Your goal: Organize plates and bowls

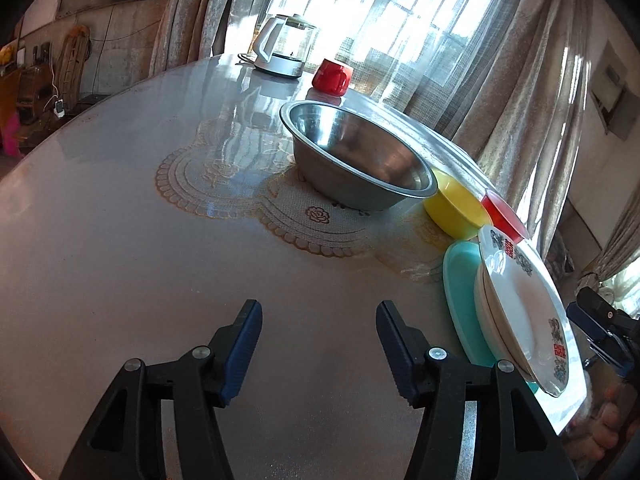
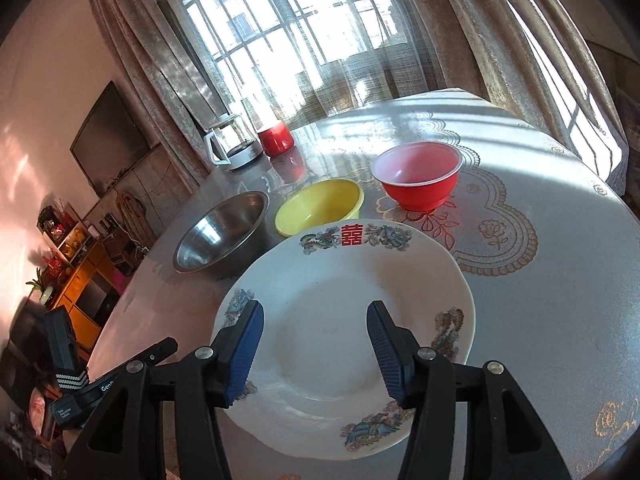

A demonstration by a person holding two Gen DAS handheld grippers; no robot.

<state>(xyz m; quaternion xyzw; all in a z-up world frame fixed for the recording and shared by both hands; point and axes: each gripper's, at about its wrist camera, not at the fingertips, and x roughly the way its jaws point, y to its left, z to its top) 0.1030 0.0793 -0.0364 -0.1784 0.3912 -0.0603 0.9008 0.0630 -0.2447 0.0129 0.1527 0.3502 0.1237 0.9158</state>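
Observation:
In the left wrist view my left gripper (image 1: 318,344) stands open over bare tablecloth, with nothing between its pads. To its right a white patterned plate (image 1: 528,312) tops a small stack that rests on a teal plate (image 1: 460,300). Beyond them are a steel bowl (image 1: 360,156), a yellow bowl (image 1: 456,208) and a red bowl (image 1: 504,216). In the right wrist view my right gripper (image 2: 316,344) is open above the white plate (image 2: 344,320), its pads clear of it. Behind the plate are the steel bowl (image 2: 224,232), the yellow bowl (image 2: 320,208) and the red bowl (image 2: 418,176).
A glass kettle (image 1: 284,48) and an upturned red mug (image 1: 332,76) stand at the far side of the round table (image 1: 120,220), near the curtained window. The plate stack sits close to the table's near right edge. Shelves and a wall screen lie beyond the table.

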